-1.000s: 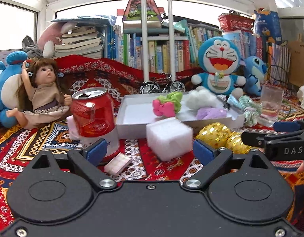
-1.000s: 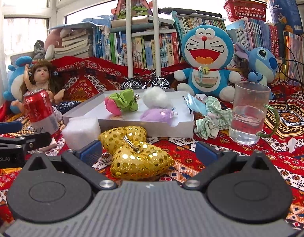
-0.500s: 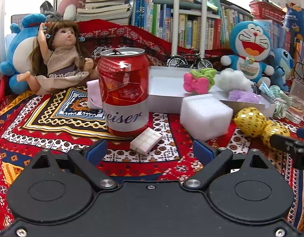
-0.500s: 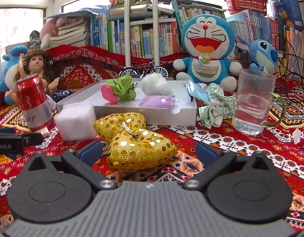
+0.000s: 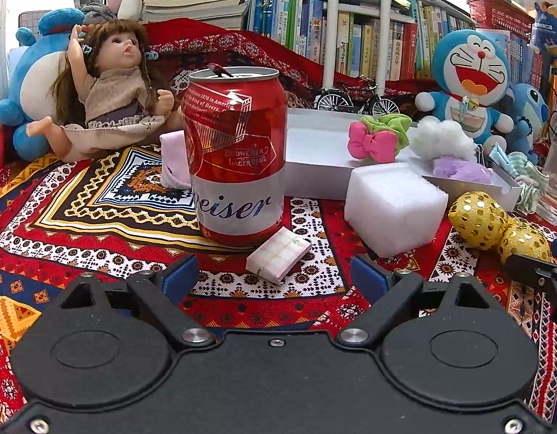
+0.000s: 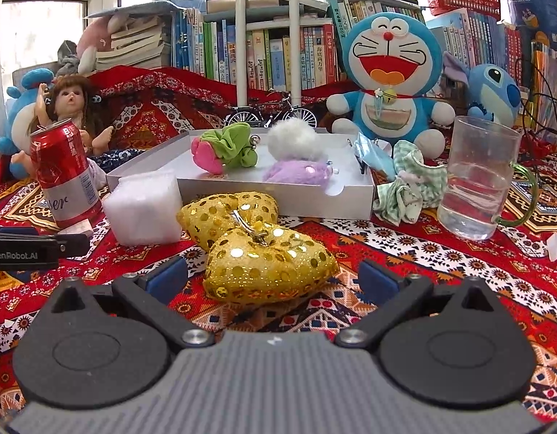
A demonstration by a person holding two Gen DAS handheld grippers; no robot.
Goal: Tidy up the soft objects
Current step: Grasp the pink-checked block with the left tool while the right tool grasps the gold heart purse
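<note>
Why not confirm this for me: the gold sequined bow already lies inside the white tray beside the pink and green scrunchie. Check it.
Wrong. The gold sequined bow lies on the patterned cloth in front of the white tray, not inside it; the right wrist view shows this. The pink and green scrunchie is in the tray.

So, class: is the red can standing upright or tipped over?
Upright: the red can stands on its base on the patterned cloth, opened top facing up.

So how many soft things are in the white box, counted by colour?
Pink and green: 1, the scrunchie bow
White: 1, the fluffy puff
Purple: 1, the furry plush
Total: 3 in the white box
</note>
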